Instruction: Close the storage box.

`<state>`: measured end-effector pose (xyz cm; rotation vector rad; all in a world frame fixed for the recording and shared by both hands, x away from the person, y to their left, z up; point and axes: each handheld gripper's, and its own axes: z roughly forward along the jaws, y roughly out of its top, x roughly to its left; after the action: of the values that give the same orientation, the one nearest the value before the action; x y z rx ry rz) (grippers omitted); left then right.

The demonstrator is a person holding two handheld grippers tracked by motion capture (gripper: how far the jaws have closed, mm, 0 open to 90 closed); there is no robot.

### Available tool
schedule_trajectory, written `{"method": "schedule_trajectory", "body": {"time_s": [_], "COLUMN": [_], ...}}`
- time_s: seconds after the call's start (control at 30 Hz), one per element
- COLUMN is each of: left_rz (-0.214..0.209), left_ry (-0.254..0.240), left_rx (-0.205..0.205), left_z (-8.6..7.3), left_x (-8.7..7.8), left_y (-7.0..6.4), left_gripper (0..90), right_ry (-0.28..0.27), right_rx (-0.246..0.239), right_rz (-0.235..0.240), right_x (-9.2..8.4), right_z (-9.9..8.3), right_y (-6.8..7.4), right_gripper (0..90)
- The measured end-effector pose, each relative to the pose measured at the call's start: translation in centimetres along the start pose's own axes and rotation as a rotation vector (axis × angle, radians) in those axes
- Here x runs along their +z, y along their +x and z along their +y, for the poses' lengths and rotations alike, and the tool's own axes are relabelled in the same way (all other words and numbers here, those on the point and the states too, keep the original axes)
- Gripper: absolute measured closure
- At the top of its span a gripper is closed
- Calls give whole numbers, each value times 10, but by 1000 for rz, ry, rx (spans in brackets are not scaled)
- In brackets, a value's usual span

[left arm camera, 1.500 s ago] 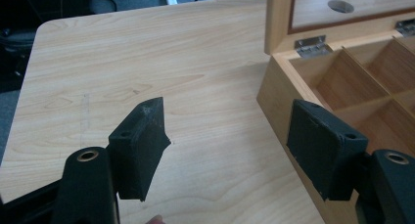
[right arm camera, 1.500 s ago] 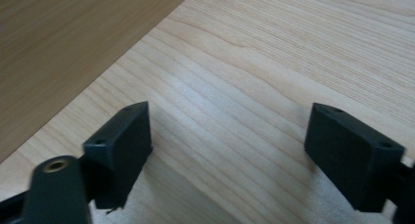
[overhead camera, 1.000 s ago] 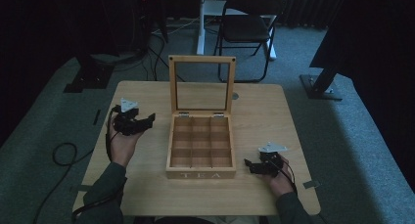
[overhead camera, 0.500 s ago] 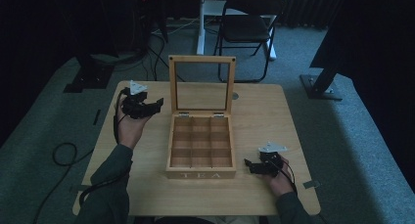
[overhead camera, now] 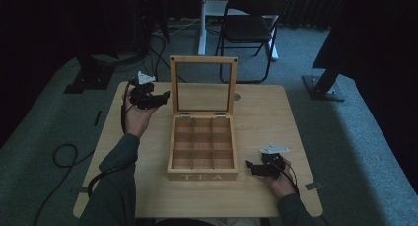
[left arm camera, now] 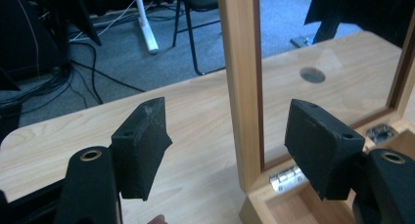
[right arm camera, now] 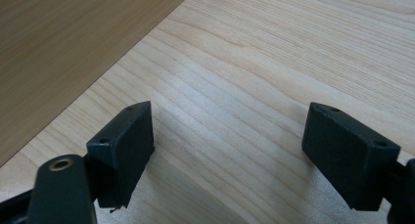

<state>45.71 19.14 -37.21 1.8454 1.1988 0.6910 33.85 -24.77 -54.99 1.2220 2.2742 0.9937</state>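
Dim, near-black room behind pale wooden bench (overhead camera: 256,112). Centre frame: open tea box (overhead camera: 202,149), glass lid (overhead camera: 202,85) upright, compartments shadowed, contents hard to make out. Left tool (overhead camera: 162,95) gaping, straddling lid's frame post. Right tool (overhead camera: 250,167) lower right, wide open, holding nothing.

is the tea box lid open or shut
Open. The lid stands upright on its hinges behind the tea box, and the high view looks straight down into the bare compartments.
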Motion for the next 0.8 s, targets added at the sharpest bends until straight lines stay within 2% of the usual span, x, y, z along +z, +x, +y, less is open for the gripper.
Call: {"method": "schedule_trajectory", "body": {"time_s": [0.13,0.27,0.53,0.8], "left_rz": [-14,-23,-53,-73], "left_ry": [-6,4,13,-2], "left_rx": [-34,-25,10,-11], "left_z": [3,5,12,19], "left_x": [8,19,39,52], "left_y": [6,5,-5,-5], "left_gripper": [324,324,323,320], "right_ry": [0,0,0,0], "right_rx": [0,0,0,-1], "right_rz": [0,0,0,0], "right_x": [0,0,0,0], "right_z": [0,0,0,0], "right_y": [0,0,0,0], "right_gripper": [190,190,190,190]}}
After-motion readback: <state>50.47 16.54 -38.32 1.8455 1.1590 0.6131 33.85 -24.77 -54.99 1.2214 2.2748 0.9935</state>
